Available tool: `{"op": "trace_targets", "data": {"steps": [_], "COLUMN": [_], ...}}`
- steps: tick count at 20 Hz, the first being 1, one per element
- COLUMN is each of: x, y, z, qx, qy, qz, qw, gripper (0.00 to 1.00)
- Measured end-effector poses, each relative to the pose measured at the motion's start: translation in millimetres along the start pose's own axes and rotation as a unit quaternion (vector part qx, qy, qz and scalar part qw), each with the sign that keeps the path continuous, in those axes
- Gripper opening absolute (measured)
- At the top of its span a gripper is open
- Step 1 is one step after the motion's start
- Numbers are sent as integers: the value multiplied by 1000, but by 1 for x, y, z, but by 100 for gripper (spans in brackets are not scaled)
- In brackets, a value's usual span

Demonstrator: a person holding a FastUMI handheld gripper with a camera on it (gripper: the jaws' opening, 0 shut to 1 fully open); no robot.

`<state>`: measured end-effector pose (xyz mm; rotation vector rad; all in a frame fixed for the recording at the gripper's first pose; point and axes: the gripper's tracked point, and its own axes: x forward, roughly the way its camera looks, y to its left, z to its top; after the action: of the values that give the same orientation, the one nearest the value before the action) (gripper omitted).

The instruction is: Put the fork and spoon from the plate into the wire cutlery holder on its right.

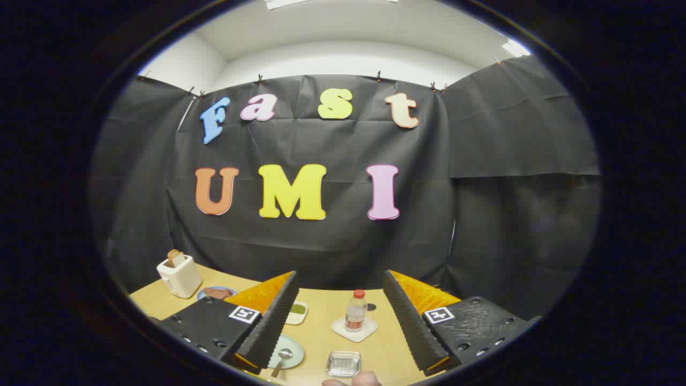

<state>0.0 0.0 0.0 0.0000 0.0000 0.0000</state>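
Gripper (340, 321) held high above the wooden table (321, 343), fingers spread wide, nothing between them. Pale green plate (293, 358) lies just ahead of the left finger, partly hidden by it; spoon (281, 359) rests on it, bowl up the plate, handle toward the camera. Fork not made out, likely under the finger. Wire cutlery holder (343, 363) sits right of the plate, between the fingers.

Risks: thin flat spoon may slip or skid off the plate when pinched. Small holder is easy to miss. Water bottle (355, 311) on its coaster beyond could be knocked on a wide swing.
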Motion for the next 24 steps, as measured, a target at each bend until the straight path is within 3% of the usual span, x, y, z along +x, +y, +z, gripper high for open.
{"op": "trace_targets", "data": {"steps": [24], "x": [8], "y": [27], "z": [-2], "qx": [7], "qy": [48], "qz": [20], "qw": [999], "gripper": [95]}}
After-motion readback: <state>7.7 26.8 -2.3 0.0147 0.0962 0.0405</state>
